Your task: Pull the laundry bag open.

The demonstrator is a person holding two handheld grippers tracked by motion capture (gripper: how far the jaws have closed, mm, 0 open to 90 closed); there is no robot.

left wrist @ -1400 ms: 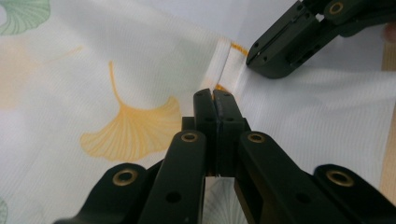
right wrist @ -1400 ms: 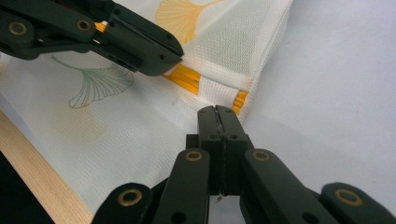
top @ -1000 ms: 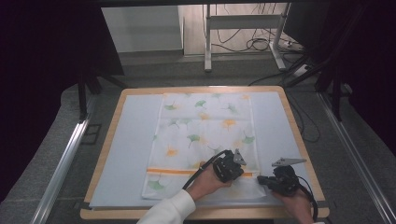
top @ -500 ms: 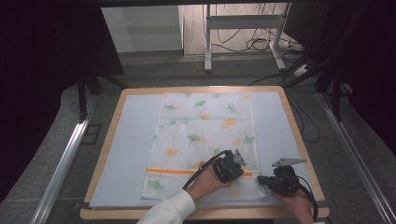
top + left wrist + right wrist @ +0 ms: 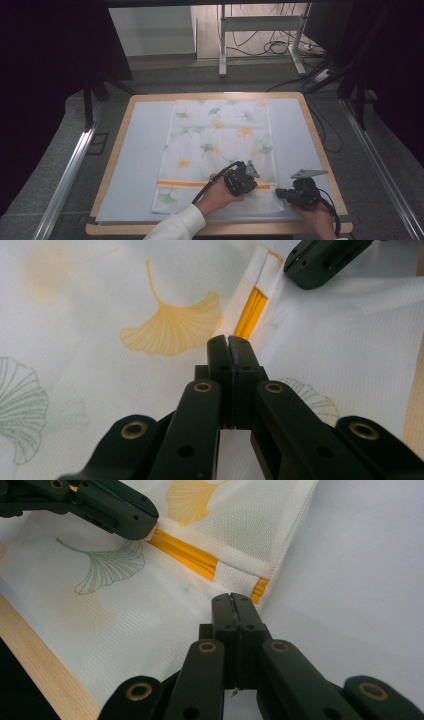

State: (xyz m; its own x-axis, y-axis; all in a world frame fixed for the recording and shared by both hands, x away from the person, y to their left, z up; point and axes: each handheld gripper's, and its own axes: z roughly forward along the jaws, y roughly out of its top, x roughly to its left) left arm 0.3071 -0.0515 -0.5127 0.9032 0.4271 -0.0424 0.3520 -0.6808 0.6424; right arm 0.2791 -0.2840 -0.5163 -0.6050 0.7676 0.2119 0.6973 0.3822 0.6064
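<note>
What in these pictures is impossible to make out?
- Whether the shut left gripper pinches any of the cloth: in the left gripper view its own jaws cover the spot.
- The same for the right gripper in the right gripper view.
- The person's forearms: cut off by the high view's bottom edge.
- The room's sides: too dark.

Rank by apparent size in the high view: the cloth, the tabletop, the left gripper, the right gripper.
1. tabletop, largest
2. cloth, lying flat on it
3. left gripper and right gripper: both far smaller than the cloth and look about alike, so I won't rank one over the other.
</note>
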